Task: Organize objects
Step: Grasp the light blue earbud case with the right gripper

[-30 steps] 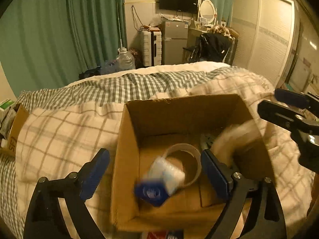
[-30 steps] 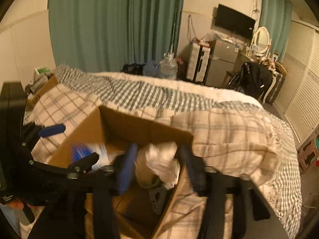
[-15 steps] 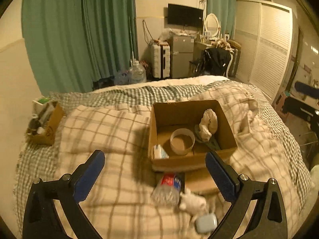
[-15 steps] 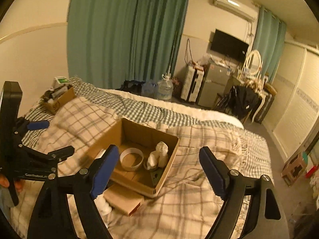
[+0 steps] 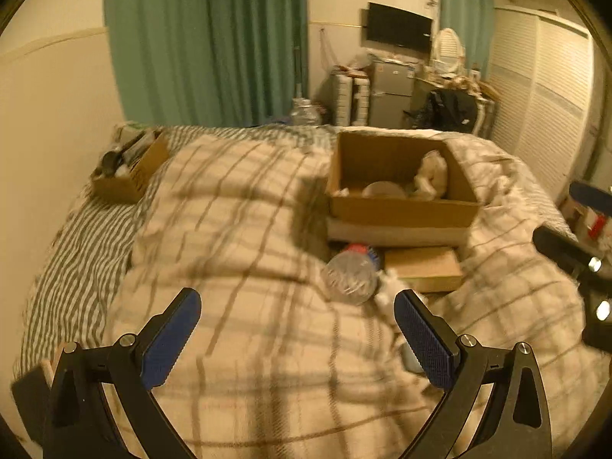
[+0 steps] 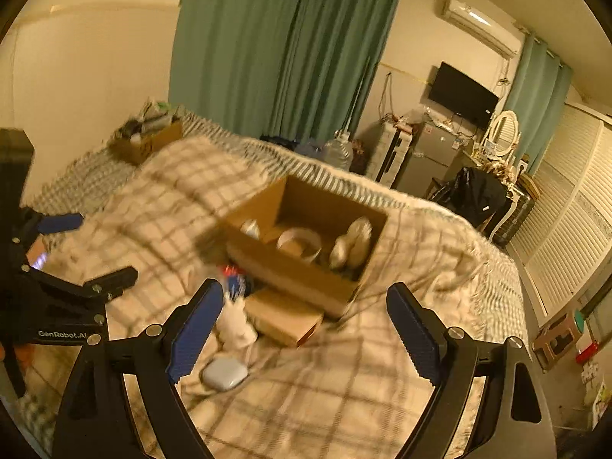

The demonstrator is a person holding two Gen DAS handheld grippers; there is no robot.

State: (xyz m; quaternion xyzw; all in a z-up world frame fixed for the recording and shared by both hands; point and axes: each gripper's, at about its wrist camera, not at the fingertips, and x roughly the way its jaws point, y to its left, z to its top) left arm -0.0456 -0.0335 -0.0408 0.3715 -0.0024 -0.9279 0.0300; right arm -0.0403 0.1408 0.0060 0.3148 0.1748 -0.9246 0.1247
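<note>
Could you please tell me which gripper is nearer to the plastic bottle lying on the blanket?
Left, probably. The left gripper is open just short of the bottle, which lies slightly right of centre. The right gripper hangs off to the bottle's right.

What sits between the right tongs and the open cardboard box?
In the right wrist view: a small white case, a white plush toy, a flat brown box and a plastic bottle before the cardboard box.
</note>
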